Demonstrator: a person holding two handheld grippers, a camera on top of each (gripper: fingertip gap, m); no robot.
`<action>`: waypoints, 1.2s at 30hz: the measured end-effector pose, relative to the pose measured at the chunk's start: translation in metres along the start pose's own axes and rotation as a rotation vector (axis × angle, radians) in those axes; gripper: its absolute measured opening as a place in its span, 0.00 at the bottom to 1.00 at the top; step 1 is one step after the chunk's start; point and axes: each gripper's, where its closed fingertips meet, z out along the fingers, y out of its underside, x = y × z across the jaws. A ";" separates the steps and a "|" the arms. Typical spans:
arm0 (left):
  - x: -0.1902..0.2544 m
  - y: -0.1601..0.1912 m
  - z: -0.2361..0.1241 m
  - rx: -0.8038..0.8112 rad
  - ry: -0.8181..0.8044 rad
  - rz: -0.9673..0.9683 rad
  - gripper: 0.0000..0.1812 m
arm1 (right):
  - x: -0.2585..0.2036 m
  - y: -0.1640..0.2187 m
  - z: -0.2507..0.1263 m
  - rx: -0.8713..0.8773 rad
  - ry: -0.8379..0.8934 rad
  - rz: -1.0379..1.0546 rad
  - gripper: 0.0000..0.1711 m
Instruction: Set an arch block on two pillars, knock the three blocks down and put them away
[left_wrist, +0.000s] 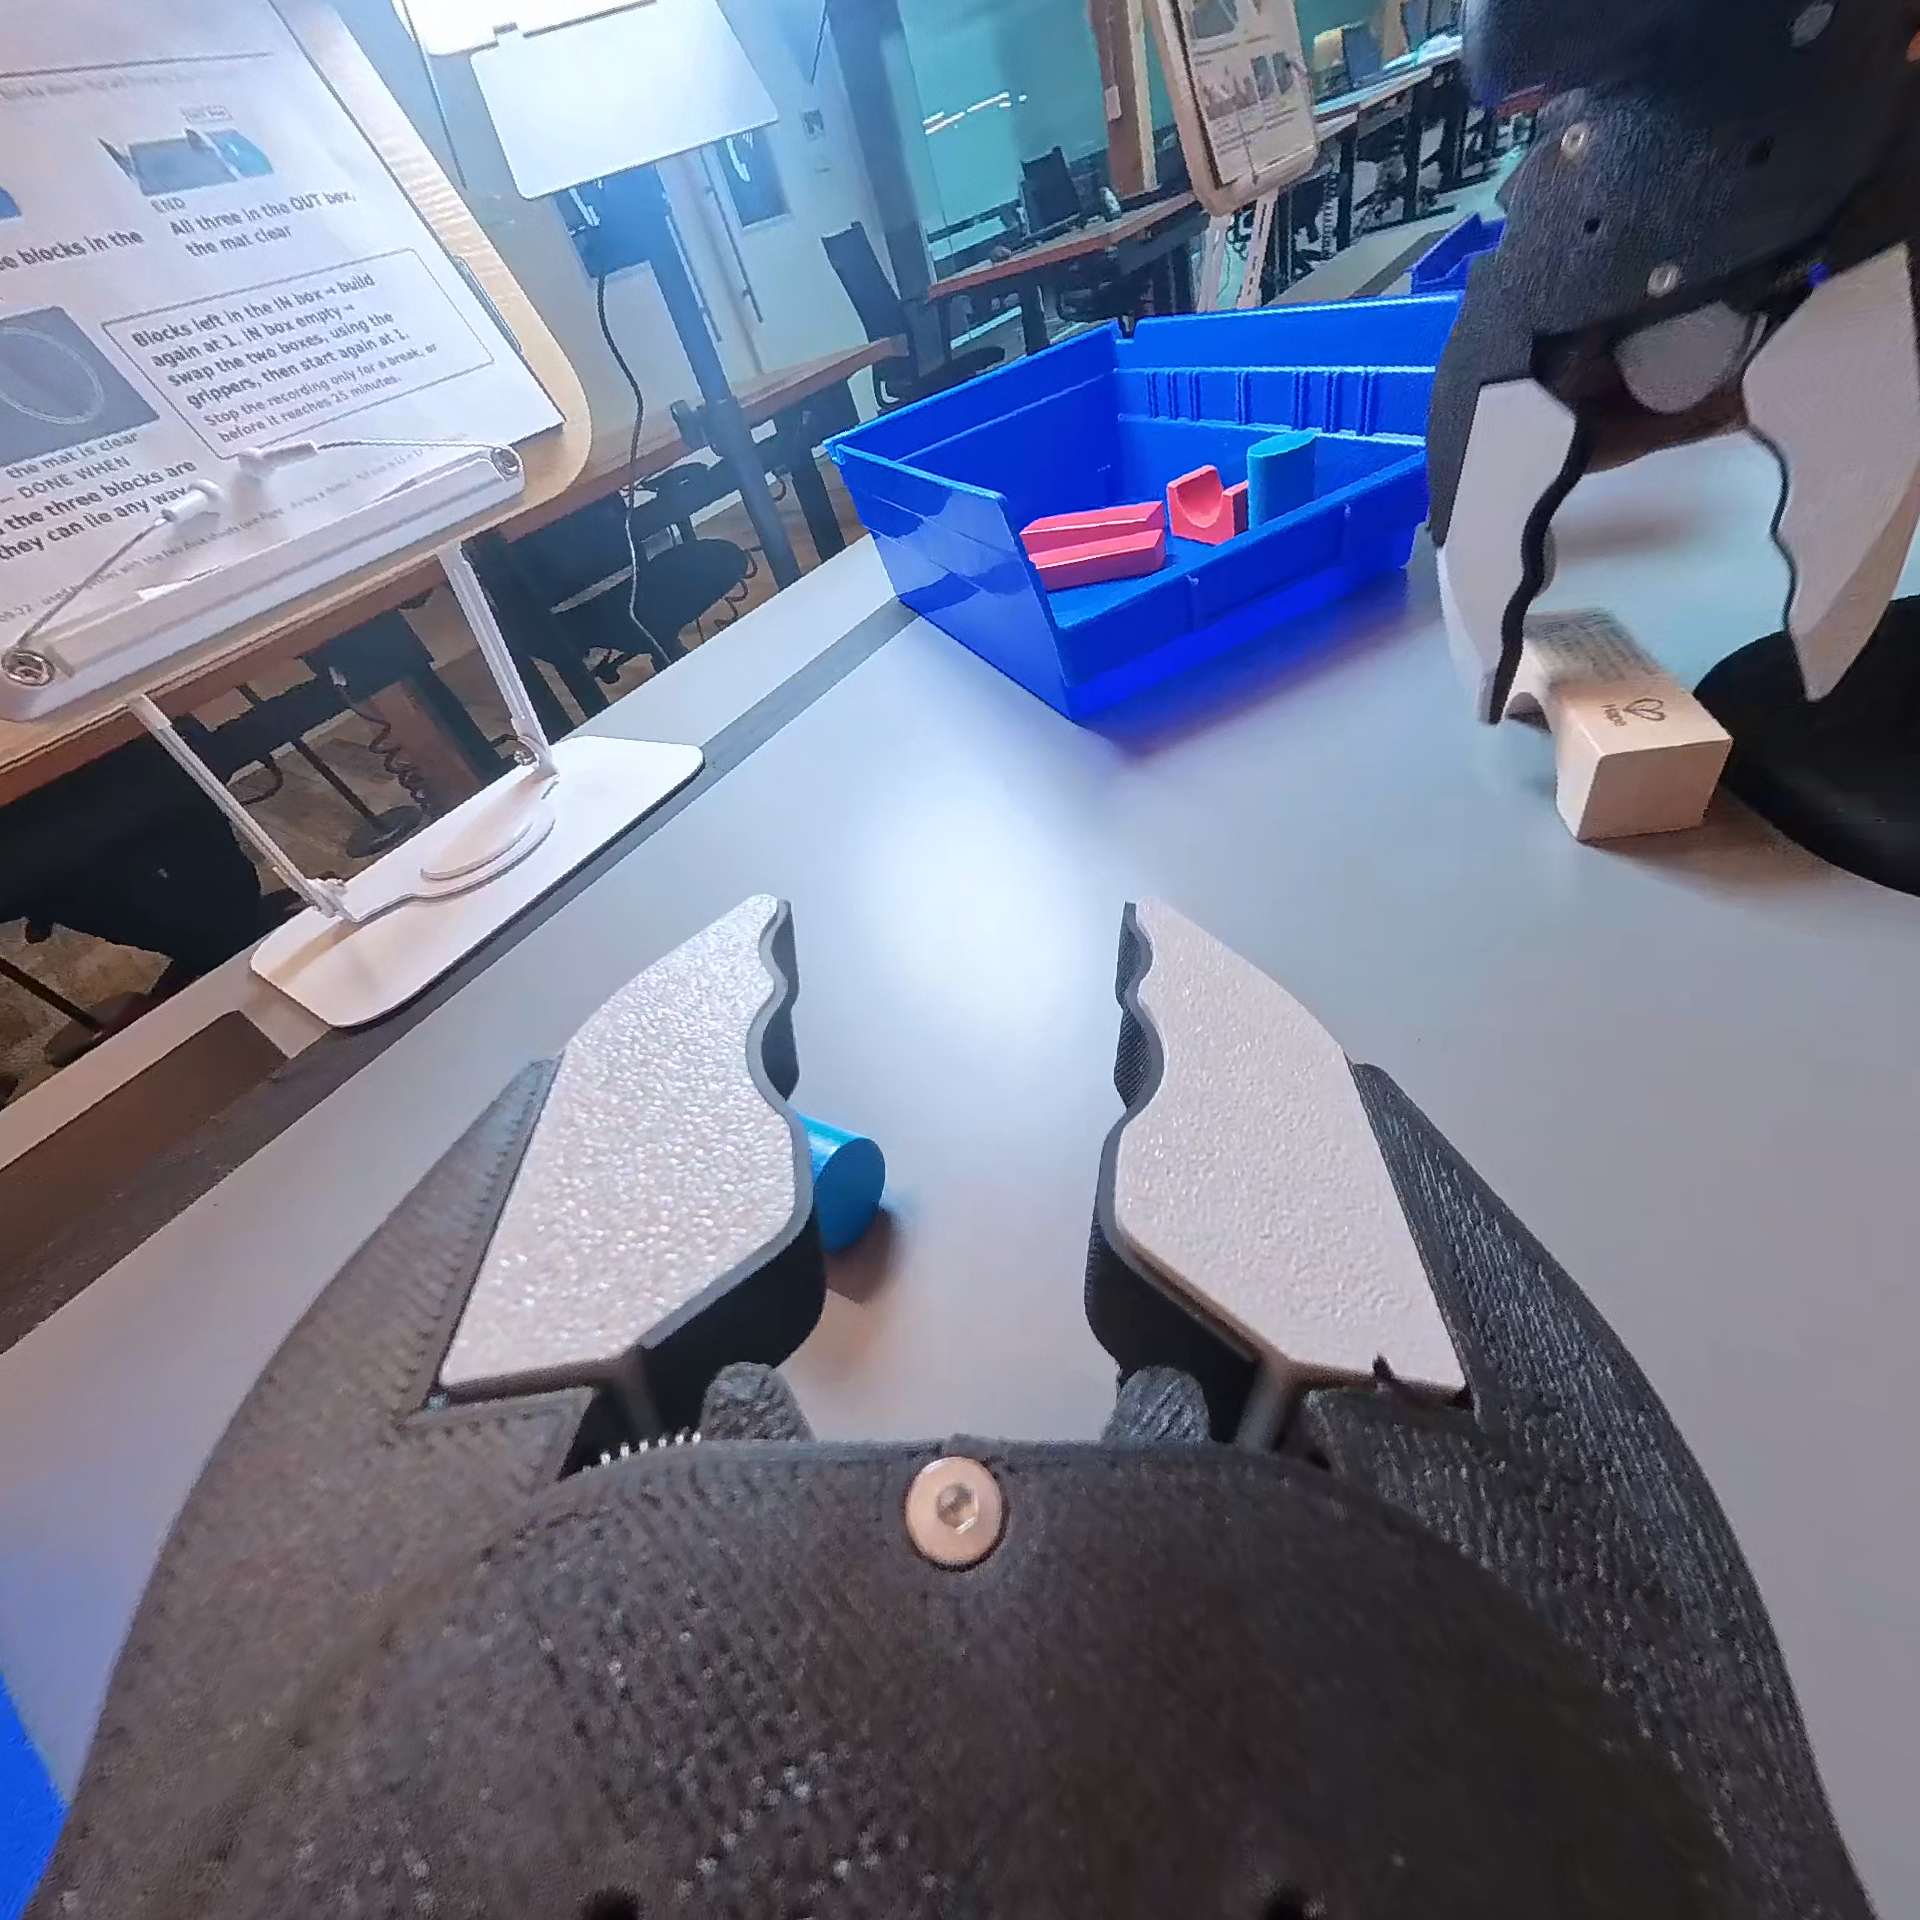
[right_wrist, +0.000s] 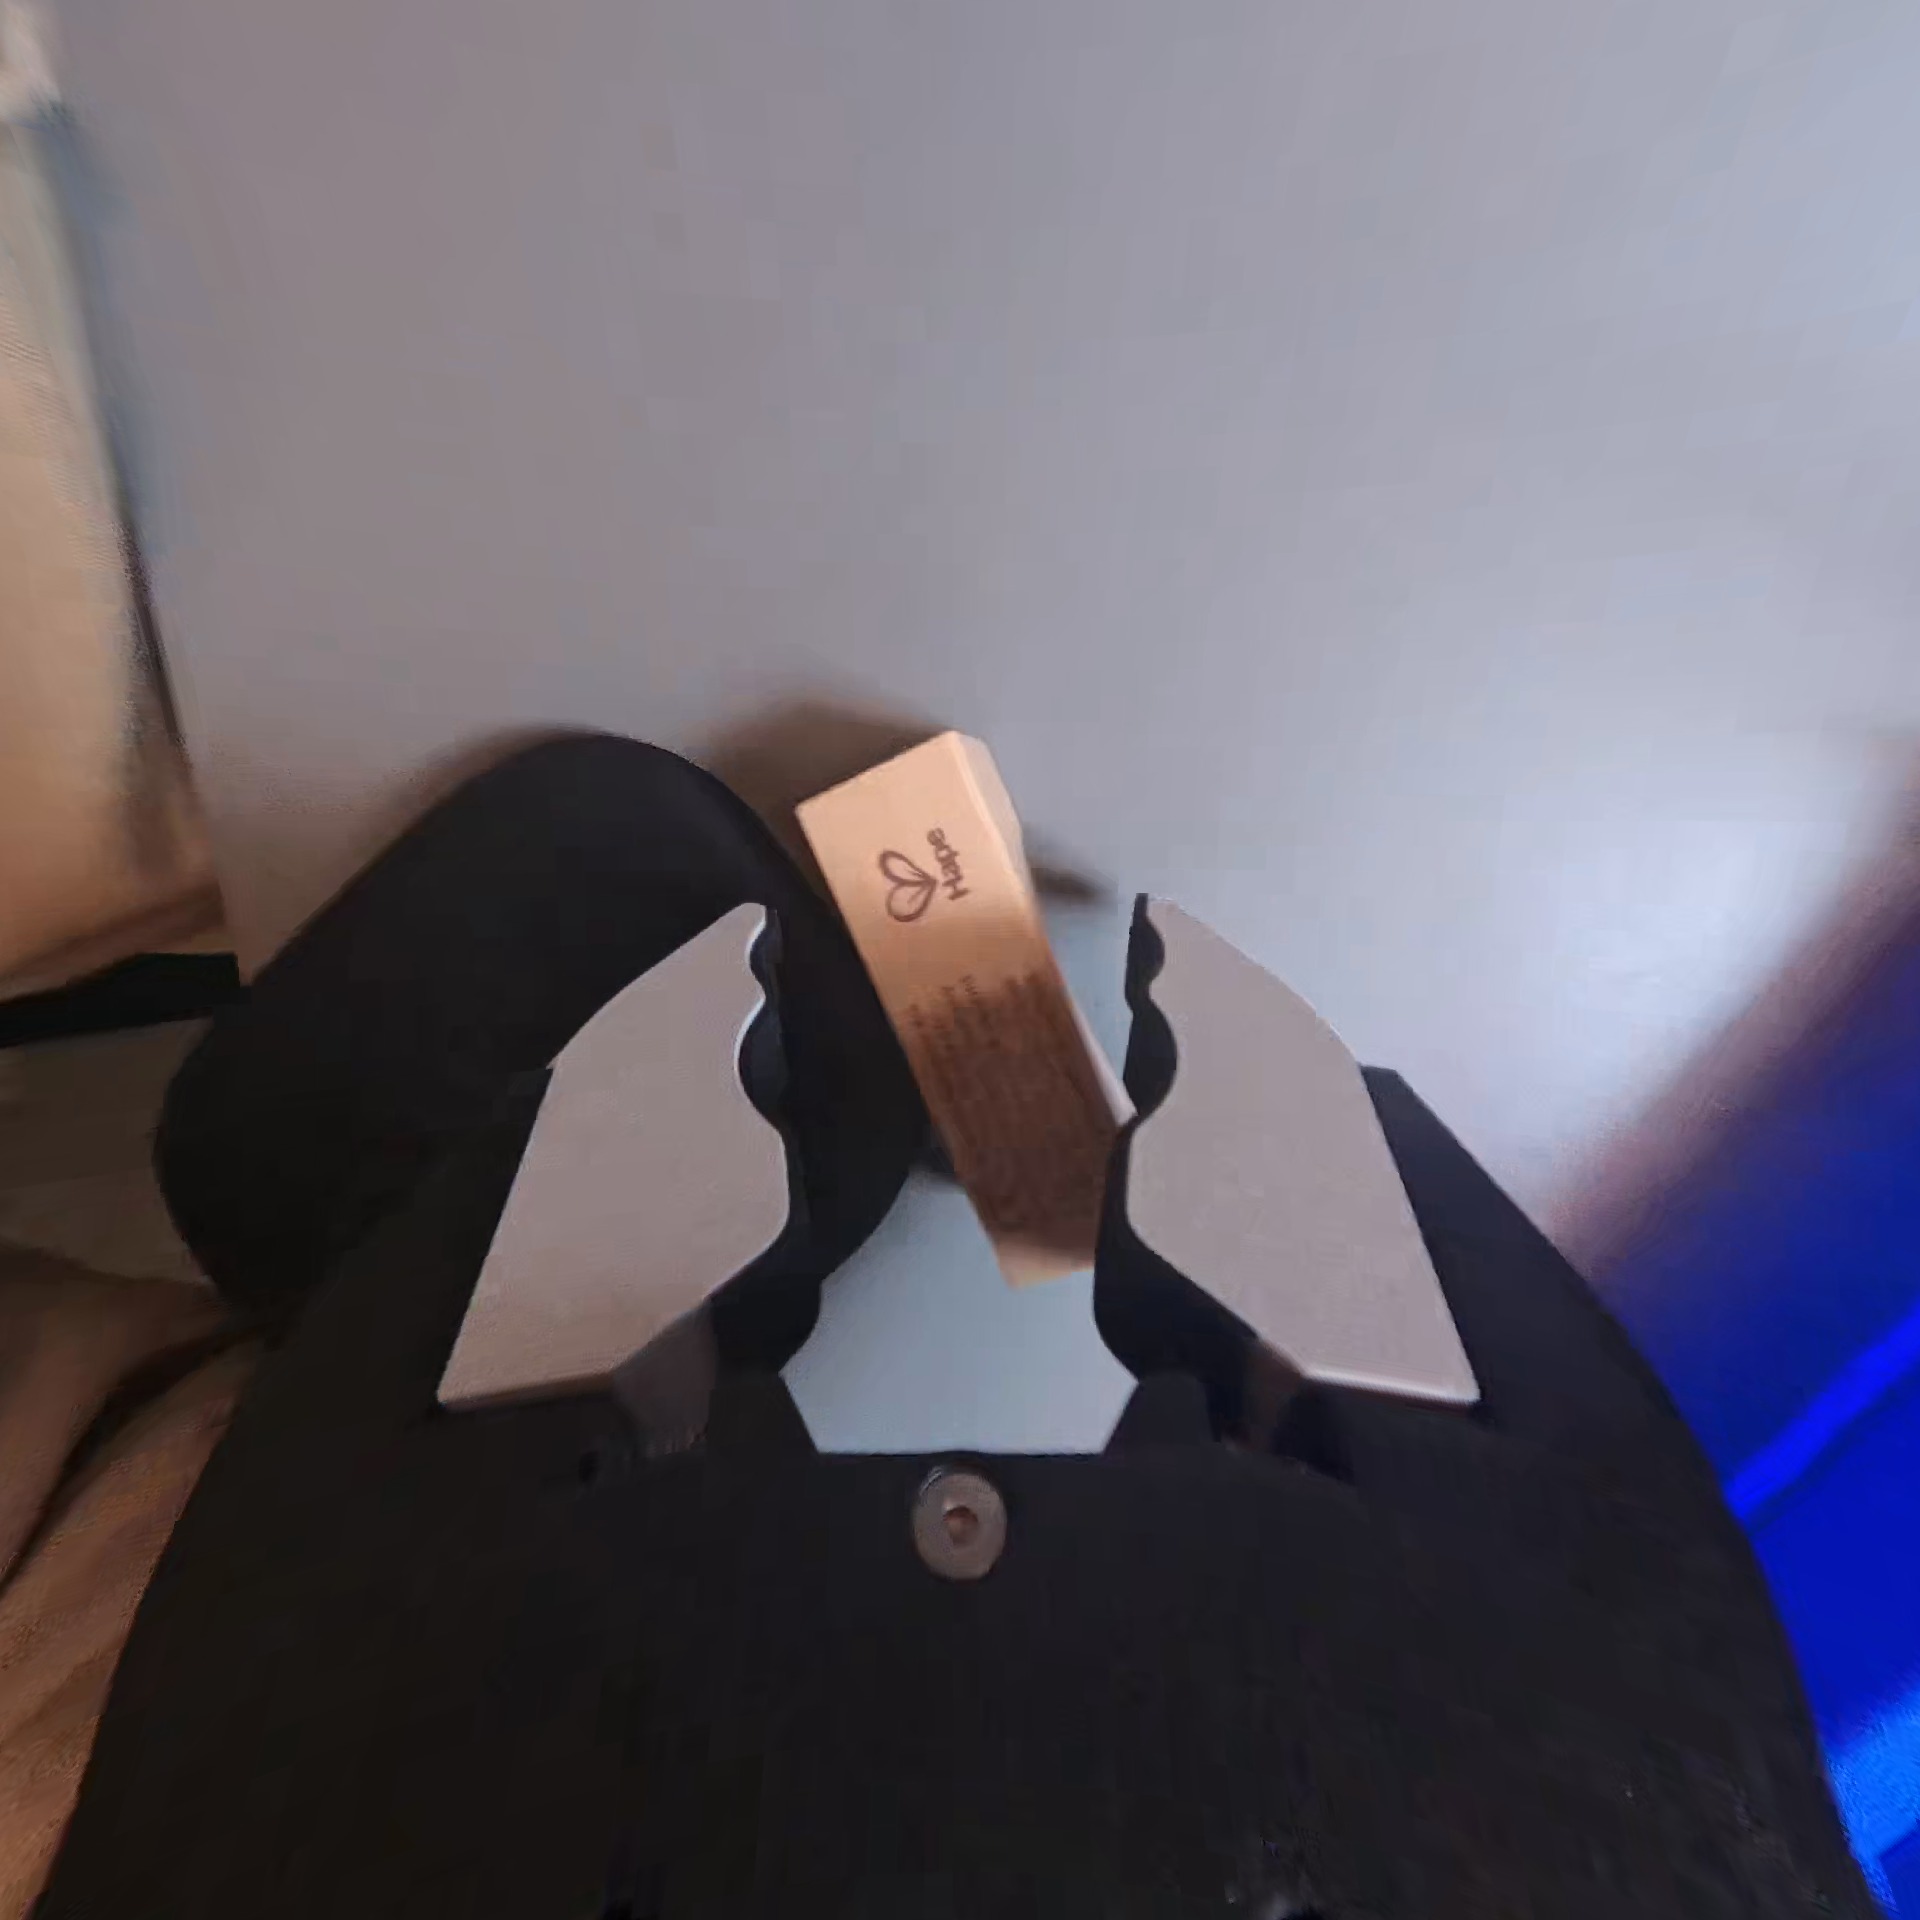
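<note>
A pale wooden arch block (left_wrist: 1636, 743) rests on the grey table at the edge of a black round mat (left_wrist: 1829, 769). My right gripper (left_wrist: 1652, 696) hangs open just above it, one finger on each side. In the right wrist view the arch block (right_wrist: 935, 935) lies slanted between the open fingers of my right gripper (right_wrist: 954, 914), beside the mat (right_wrist: 499, 935). A blue cylinder block (left_wrist: 847, 1184) lies on its side on the table, partly hidden under the left finger of my left gripper (left_wrist: 956, 925), which is open and empty.
A blue bin (left_wrist: 966, 561) at the back holds a long red block (left_wrist: 1096, 540), a red arch block (left_wrist: 1205, 504) and a teal block (left_wrist: 1278, 478). An instruction sheet on a white stand (left_wrist: 468, 831) is at the left table edge. The bin's blue wall (right_wrist: 1829, 1455) shows blurred at right.
</note>
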 end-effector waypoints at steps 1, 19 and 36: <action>0.000 0.000 0.000 -0.002 0.000 0.001 0.33 | 0.005 0.004 0.006 -0.051 0.025 0.009 0.28; -0.020 0.061 0.006 -0.319 -0.086 -0.035 0.31 | 0.178 0.018 -0.126 0.257 1.181 0.436 0.22; -0.038 0.095 0.034 -0.518 -0.056 -0.194 0.27 | 0.133 -0.081 -0.113 0.547 1.118 0.103 0.23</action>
